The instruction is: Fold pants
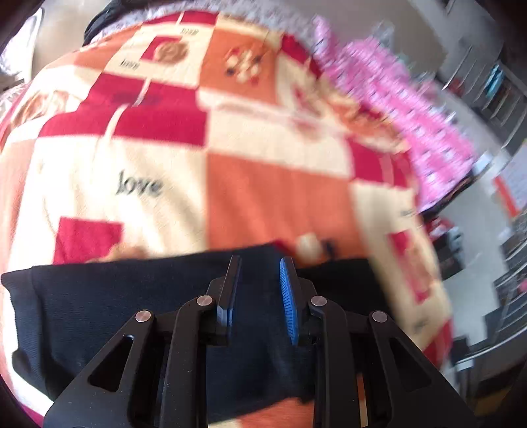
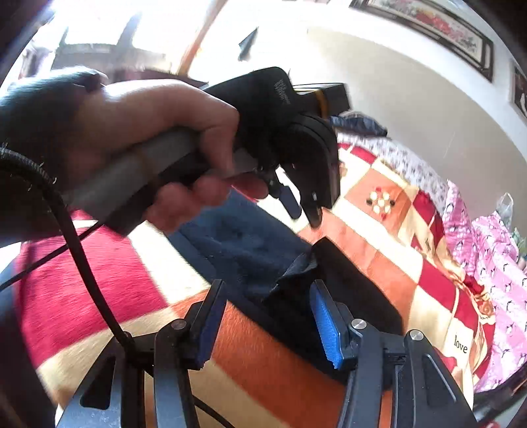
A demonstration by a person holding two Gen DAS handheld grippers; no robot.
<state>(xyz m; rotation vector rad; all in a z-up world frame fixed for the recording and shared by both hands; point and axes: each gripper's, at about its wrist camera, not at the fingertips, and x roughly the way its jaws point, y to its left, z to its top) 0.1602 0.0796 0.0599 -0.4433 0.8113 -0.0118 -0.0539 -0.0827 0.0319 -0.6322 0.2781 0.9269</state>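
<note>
On patchwork blanket point(image 1: 273, 197): dark pants point(image 1: 108, 312); left gripper point(image 1: 260, 266) narrowly parted, empty; right gripper point(image 2: 266, 289) wider, empty.

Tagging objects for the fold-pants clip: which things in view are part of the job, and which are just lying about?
Job:
- dark pants, lying on the blanket
- left gripper, jaws apart, nothing pinched
- right gripper, jaws apart, nothing pinched
- hand holding the left gripper

Lying about:
- patchwork "love" blanket
- pink printed bedding
- framed pictures on the wall
</note>
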